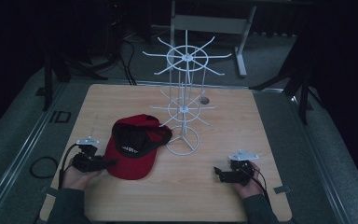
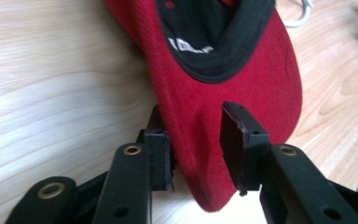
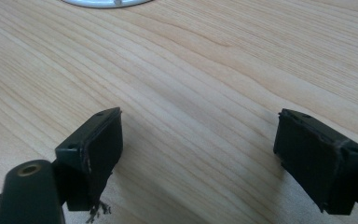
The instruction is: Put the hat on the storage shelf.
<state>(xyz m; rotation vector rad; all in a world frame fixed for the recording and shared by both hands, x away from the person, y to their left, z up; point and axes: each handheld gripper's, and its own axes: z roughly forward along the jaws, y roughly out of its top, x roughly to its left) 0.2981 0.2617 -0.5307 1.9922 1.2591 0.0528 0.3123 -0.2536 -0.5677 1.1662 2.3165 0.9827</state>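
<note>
A red cap (image 1: pixel 133 147) with a black lining lies upside down on the wooden table (image 1: pixel 223 126), left of centre. Its brim (image 2: pixel 200 140) points toward my left gripper (image 1: pixel 108 162). In the left gripper view, that gripper (image 2: pixel 196 140) is partly closed with one jaw on each side of the brim; the left jaw touches it and a small gap shows at the right jaw. A white wire rack (image 1: pixel 184 93) with radial hooks stands just right of the cap. My right gripper (image 1: pixel 219 173) rests near the front right, and the right gripper view shows it (image 3: pixel 198 140) wide open over bare wood.
The rack's round base ring (image 1: pixel 182 141) sits close to the cap's right side, and its rim (image 3: pixel 107 2) edges the top of the right gripper view. A small round hole (image 1: pixel 204 100) is in the table behind the rack. Dark floor and cables surround the table.
</note>
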